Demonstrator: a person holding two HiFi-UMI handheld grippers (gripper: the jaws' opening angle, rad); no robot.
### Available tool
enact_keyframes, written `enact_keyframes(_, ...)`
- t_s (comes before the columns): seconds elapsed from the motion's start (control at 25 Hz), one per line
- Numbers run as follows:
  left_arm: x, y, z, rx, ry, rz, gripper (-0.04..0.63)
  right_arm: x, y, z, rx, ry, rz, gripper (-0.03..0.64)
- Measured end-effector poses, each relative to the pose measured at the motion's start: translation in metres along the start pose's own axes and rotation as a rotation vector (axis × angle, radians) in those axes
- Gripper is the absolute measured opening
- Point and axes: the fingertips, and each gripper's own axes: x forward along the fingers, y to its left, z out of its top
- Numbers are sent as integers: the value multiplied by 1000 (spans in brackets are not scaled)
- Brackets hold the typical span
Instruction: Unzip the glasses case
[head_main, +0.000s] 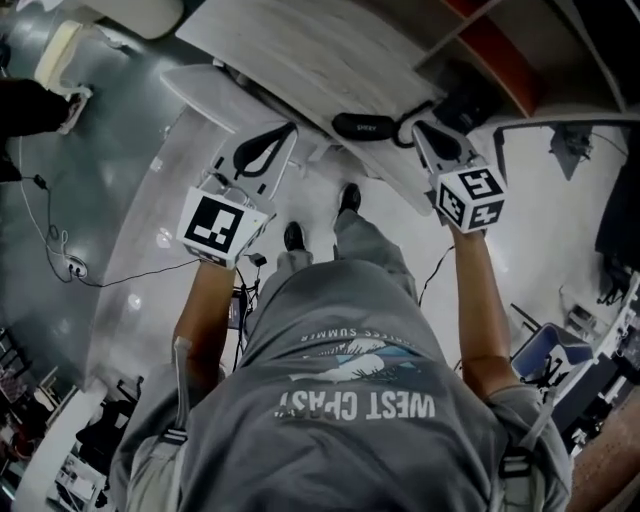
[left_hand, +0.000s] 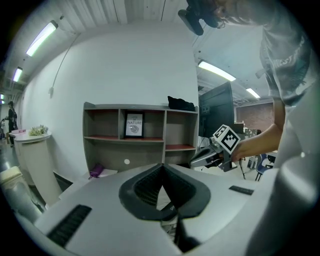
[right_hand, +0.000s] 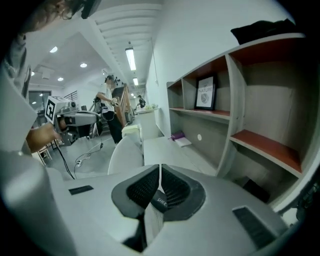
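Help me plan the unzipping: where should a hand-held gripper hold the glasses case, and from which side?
Likely across the narrow width of the glasses case near its left end, from the person's side: it lies flat, lengthwise along the desk edge.

"WEST COAST" and "SUMMER" printed on the person's grey T-shirt (head_main: 360, 400), "NATURE" on a black-framed picture (left_hand: 133, 125) in a grey shelf unit (left_hand: 105, 145)

The glasses case (head_main: 365, 127) was black with small pale lettering. The left gripper (head_main: 287, 132) and the right gripper (head_main: 418, 128) were light grey with black ribbed pads. The left cube (head_main: 222, 225) and the right cube (head_main: 470, 197) were white, patterned with black squares. The table (head_main: 300, 50) showed pale grey wood grain. The shelf (right_hand: 260, 142) was grey with reddish-brown boards. The shirt (head_main: 350, 440) was grey with white print.
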Motion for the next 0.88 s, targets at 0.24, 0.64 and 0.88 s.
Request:
enact_keyframes(0.24,6,11,-17,-85,21,38,-2,52,-6,-25,-79,49,82,86)
enact_keyframes(0.64,16,14,-54,-82,143,50,-2,113,-1,-93,-296,214,250,213)
enact_keyframes(0.88,21,28,-69,-82,174,53,-2,148,-12,-147,-490,373,316,324)
